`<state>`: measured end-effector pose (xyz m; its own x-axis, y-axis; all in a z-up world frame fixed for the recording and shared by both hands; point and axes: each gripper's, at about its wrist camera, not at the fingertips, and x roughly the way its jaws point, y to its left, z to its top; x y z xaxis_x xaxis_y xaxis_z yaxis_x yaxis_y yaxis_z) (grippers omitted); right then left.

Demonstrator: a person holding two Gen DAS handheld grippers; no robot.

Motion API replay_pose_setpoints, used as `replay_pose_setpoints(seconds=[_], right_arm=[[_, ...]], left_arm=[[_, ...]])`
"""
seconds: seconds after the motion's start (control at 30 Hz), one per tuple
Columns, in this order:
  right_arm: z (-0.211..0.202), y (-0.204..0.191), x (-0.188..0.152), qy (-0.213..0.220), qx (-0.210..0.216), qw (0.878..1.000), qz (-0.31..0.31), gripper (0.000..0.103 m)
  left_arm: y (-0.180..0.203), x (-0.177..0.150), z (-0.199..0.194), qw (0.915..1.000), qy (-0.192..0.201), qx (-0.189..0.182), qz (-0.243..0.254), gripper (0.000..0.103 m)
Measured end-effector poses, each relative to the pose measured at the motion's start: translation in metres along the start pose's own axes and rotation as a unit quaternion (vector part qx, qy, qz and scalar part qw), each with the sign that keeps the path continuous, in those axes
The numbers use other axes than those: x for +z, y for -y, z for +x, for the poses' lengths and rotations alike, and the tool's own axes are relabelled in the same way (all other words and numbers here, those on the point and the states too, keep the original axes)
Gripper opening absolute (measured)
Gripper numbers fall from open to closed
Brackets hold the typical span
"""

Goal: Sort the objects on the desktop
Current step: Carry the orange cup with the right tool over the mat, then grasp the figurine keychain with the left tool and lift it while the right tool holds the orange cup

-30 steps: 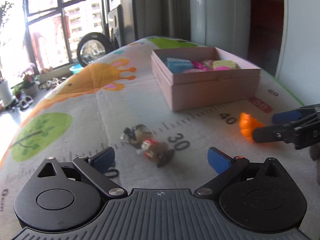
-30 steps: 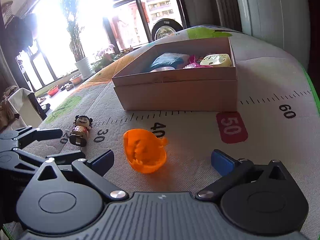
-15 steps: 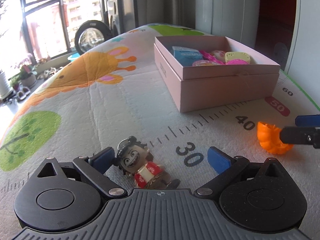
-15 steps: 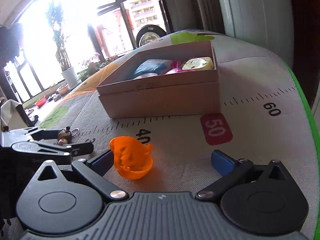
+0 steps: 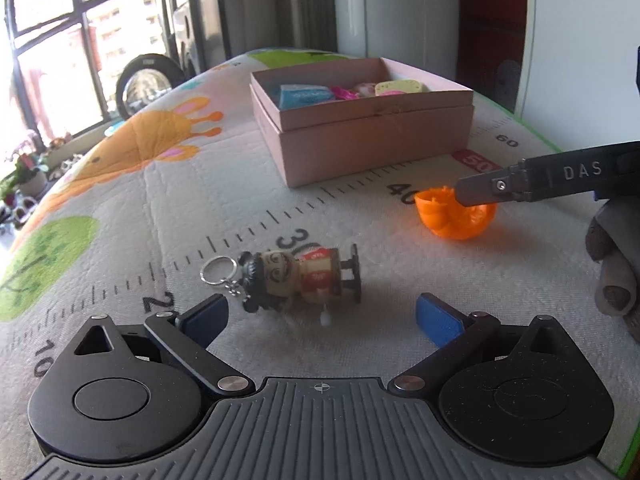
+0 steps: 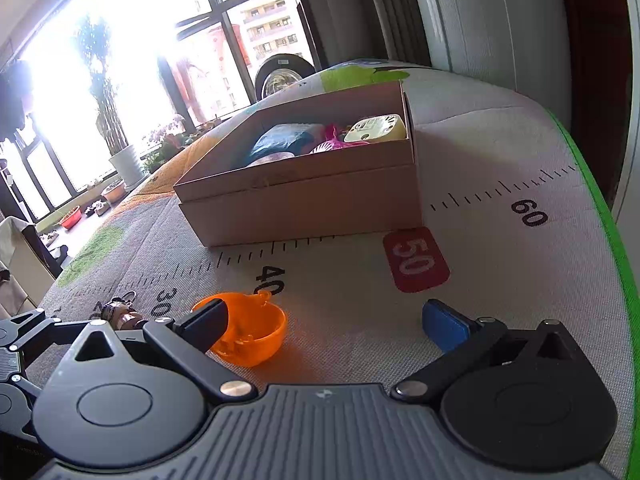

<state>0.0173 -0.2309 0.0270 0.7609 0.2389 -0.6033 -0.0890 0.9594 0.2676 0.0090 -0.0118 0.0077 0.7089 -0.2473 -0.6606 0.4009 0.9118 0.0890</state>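
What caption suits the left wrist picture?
Open left gripper nears a toppled doll keychain; right gripper reaches an orange plastic cup before a pink cardboard box.

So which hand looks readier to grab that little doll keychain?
The left. Its open fingers flank the doll keychain lying just ahead, while the right gripper is busy at the orange cup.
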Motion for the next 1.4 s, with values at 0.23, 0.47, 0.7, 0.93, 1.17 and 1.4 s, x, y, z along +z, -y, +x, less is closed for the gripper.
replay_pose_setpoints(seconds=[0.23, 0.47, 0.7, 0.93, 1.17, 1.4], right_arm=[[0.005, -0.010, -0.001, -0.013, -0.023, 0.999, -0.031, 0.103], [0.007, -0.012, -0.001, -0.017, -0.030, 0.999, -0.039, 0.103], [0.007, -0.015, -0.002, -0.018, -0.034, 0.998, -0.046, 0.103], [0.009, -0.016, -0.001, -0.020, -0.038, 0.998, -0.052, 0.103], [0.008, -0.017, -0.001, -0.019, -0.038, 0.998, -0.053, 0.103], [-0.005, -0.036, -0.008, -0.009, 0.006, 0.991, -0.130, 0.103]], left_arm=[[-0.012, 0.008, 0.011, 0.9964, 0.006, 0.080, -0.027, 0.103], [-0.027, 0.007, 0.010, 0.9942, 0.001, 0.089, -0.062, 0.103], [-0.018, 0.005, 0.006, 0.9974, 0.020, 0.062, -0.030, 0.103], [-0.012, 0.014, 0.017, 0.9954, 0.015, 0.093, -0.019, 0.102], [-0.013, 0.016, 0.016, 0.9972, 0.014, 0.068, -0.026, 0.072], [-0.010, 0.002, -0.005, 0.9985, 0.008, 0.048, -0.026, 0.071]])
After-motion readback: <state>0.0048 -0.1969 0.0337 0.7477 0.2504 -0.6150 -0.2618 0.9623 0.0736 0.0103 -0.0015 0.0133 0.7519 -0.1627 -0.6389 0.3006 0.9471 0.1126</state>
